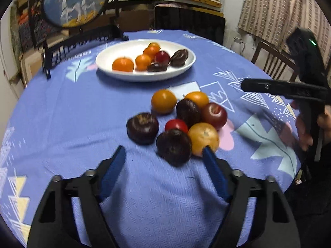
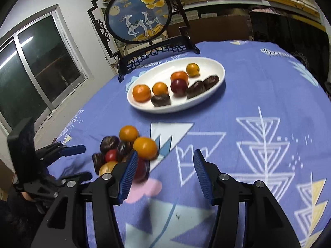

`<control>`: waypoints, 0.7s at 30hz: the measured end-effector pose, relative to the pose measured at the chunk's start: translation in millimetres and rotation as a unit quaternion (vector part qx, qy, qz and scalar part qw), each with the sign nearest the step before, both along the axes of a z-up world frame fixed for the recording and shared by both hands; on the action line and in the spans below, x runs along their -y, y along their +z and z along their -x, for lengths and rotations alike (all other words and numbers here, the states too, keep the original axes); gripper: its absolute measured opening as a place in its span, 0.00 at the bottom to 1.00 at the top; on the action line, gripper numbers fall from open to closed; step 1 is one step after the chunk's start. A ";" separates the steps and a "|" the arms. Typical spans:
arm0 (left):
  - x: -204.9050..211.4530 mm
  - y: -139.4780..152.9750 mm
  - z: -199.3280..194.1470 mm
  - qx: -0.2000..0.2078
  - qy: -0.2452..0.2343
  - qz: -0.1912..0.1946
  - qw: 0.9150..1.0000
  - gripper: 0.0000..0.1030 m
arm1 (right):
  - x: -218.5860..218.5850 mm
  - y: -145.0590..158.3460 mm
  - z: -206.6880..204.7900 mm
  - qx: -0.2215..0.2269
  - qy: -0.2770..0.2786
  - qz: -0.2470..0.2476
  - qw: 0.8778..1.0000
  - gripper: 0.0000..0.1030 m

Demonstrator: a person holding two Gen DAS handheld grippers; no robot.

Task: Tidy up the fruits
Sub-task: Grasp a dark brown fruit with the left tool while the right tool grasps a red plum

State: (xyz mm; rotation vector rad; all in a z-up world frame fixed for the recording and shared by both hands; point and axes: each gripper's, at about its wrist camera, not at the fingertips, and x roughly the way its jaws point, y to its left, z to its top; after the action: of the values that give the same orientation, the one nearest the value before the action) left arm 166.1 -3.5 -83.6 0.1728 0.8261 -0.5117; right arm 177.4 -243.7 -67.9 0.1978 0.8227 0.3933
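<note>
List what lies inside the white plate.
The white plate holds four oranges, one red plum and three dark brown fruits. Anything beneath or behind them is hidden.

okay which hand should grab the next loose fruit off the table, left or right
Probably left. The open left gripper already points at the dark round fruit nearest its blue fingertips. The open right gripper faces bare blue patterned tablecloth, with the fruit pile beside it.
</note>
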 end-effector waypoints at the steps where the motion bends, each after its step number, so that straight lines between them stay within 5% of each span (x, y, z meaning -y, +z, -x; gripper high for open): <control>1: 0.8 -2.7 -2.1 -0.005 0.005 0.002 1.000 0.61 | 0.0 -1.8 2.6 -0.002 0.000 0.000 1.000 0.54; 13: 14.0 -19.5 -13.1 -0.030 -0.003 0.005 1.000 0.58 | -5.6 -7.0 16.1 -0.010 0.015 -0.004 1.000 0.54; 16: 12.1 -19.1 -12.5 -0.035 -0.004 0.016 0.999 0.39 | -12.4 -7.3 16.0 -0.012 0.026 0.003 1.000 0.54; 21: -2.4 -9.1 -6.7 -0.031 0.010 0.054 0.998 0.39 | -27.9 -10.4 13.8 -0.015 0.043 0.027 0.999 0.54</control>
State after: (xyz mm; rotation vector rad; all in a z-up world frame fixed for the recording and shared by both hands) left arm 172.8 -1.1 -92.7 0.0504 0.8569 -0.5433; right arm 163.5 -215.8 -78.3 0.1186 0.8727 0.4483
